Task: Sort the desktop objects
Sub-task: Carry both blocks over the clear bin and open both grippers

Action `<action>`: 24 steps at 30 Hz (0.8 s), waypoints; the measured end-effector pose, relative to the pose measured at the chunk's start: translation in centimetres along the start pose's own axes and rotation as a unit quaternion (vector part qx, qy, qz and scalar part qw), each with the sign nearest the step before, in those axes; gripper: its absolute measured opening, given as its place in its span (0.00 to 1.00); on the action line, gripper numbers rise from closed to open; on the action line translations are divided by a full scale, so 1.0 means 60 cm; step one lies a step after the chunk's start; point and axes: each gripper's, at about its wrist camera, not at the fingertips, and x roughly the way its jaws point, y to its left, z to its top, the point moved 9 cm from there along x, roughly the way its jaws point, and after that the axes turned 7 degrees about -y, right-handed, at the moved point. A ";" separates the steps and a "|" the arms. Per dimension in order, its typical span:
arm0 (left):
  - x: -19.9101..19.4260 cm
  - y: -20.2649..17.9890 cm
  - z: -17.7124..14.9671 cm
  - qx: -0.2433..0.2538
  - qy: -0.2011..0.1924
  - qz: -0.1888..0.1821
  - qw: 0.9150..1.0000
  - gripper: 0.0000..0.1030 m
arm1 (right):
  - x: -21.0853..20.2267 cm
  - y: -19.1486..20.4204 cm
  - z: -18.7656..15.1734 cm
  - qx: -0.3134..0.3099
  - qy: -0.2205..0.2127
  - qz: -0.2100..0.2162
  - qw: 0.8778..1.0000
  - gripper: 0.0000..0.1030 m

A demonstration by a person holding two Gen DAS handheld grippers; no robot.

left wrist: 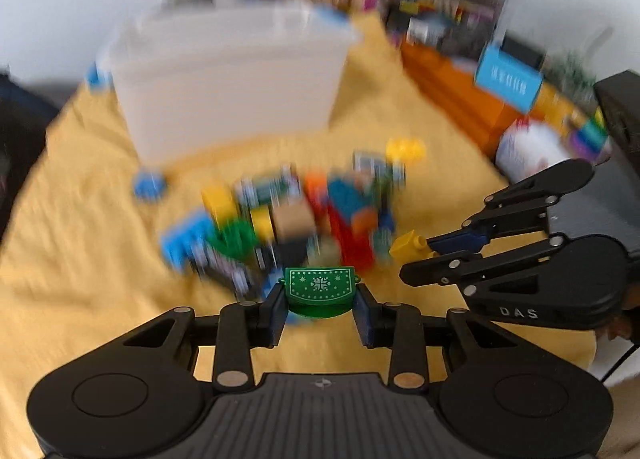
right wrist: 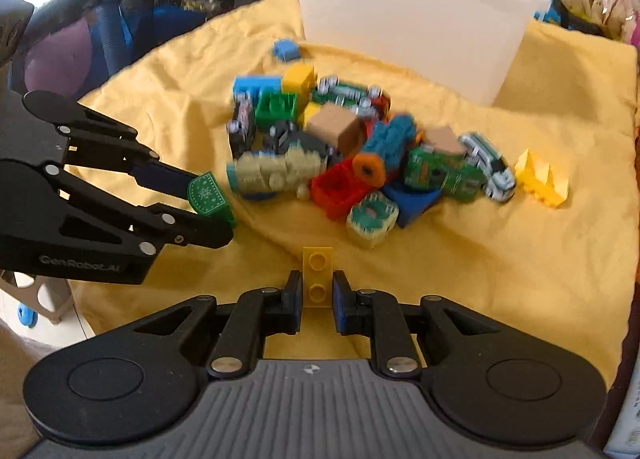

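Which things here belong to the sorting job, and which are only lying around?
Job:
- green patterned piece, in left gripper
- yellow two-stud brick, in right gripper
- pile of toy pieces
- white bin

Lying about:
- yellow cloth
- orange box
- blue carton

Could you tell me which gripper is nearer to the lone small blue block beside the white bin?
Left. The left gripper sits closer to the small blue block; the right gripper is farther back.

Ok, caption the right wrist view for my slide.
Right gripper clamps a yellow two-stud brick; left gripper holds a green snowflake piece beside the toy pile.
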 end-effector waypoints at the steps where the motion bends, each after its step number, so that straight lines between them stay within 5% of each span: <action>1: -0.010 0.006 0.030 0.003 -0.022 0.003 1.000 0.37 | -0.008 -0.004 0.010 0.000 -0.009 -0.002 1.000 0.17; 6: -0.030 0.046 0.169 0.041 -0.107 0.043 0.992 0.37 | -0.053 -0.047 0.111 0.017 -0.088 -0.027 0.996 0.17; 12: -0.016 0.109 0.309 0.027 -0.174 0.077 0.981 0.38 | -0.082 -0.127 0.272 0.022 -0.192 -0.082 0.978 0.17; 15: 0.028 0.143 0.340 0.024 -0.173 0.100 0.979 0.37 | -0.069 -0.163 0.343 0.031 -0.219 -0.101 0.970 0.17; 18: 0.105 0.185 0.333 0.006 -0.129 0.110 0.986 0.37 | -0.039 -0.190 0.392 0.065 -0.232 -0.107 0.965 0.17; 21: 0.162 0.209 0.302 -0.005 -0.075 0.117 0.990 0.38 | 0.013 -0.213 0.402 0.098 -0.217 -0.118 0.964 0.17; 24: 0.149 0.211 0.295 -0.022 -0.083 0.114 0.990 0.44 | 0.066 -0.220 0.393 0.113 -0.186 -0.116 0.969 0.24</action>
